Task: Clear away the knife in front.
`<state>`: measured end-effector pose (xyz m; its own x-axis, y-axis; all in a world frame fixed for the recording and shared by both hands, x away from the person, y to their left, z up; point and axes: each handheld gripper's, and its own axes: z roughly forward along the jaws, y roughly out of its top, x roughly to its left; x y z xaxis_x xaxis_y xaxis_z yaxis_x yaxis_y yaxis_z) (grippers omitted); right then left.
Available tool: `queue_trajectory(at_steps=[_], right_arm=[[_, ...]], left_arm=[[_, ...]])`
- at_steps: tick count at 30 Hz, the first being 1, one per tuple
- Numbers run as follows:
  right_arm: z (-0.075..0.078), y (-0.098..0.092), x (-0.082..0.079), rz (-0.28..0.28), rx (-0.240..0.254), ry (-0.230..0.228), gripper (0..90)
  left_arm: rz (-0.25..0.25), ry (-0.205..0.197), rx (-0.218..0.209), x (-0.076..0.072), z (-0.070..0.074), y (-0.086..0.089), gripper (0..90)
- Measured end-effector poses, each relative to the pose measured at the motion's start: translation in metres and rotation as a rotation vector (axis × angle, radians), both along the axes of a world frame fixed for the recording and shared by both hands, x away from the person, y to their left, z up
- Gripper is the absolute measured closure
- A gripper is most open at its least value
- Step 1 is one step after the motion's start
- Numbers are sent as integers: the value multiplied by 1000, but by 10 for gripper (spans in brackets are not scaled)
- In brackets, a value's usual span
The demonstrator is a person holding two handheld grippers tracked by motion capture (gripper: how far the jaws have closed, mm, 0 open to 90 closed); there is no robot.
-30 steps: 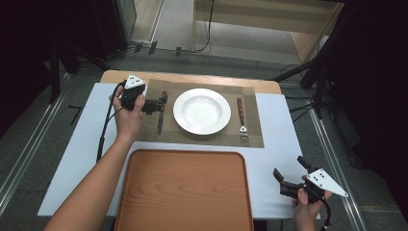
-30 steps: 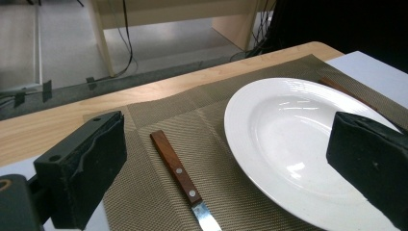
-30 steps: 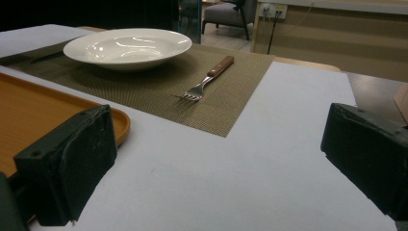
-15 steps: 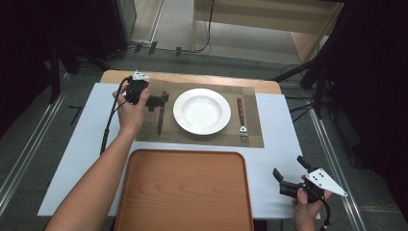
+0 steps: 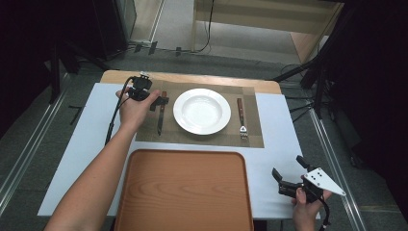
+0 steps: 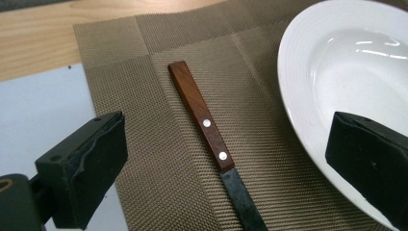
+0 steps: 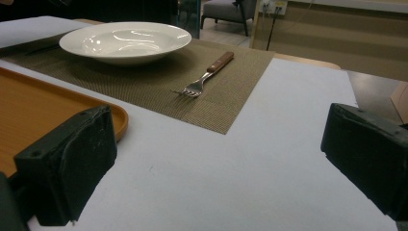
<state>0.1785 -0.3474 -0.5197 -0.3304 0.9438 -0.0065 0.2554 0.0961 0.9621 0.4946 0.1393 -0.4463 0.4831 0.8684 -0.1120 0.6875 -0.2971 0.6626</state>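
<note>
The knife's (image 6: 211, 139) dark blade tip runs off the bottom edge of the left gripper view; its wooden handle carries two pale rivets. It lies on a woven brown placemat (image 5: 207, 137) beside a glossy white plate (image 5: 202, 111). The left gripper (image 5: 159, 102) hovers over the handle, jaws wide, empty. The right gripper (image 5: 286, 173), jaws spread and empty, sits near a smooth wooden tray (image 5: 185, 192). A wood-handled fork (image 7: 204, 76) lies right of the plate. No writing shows.

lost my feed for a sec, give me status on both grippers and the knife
Left gripper open, jaws either side of the knife on the mat. Right gripper open, idle near the tray. Plate close beside one jaw.
</note>
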Motion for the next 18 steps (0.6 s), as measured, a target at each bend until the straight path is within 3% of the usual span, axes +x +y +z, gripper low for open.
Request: queue_trajectory(at_steps=[6,9,13,18], right_arm=[[0,0,0,1,0,1,0],[0,0,0,0,-3,1,0],[0,0,1,-4,-6,1,0],[0,1,1,-5,-8,4,0]], left_arm=[[54,28,63,4,-3,-4,138],[49,59,78,6,-5,-8,164],[53,75,108,7,-6,-13,272],[26,129,99,9,-10,-15,387]])
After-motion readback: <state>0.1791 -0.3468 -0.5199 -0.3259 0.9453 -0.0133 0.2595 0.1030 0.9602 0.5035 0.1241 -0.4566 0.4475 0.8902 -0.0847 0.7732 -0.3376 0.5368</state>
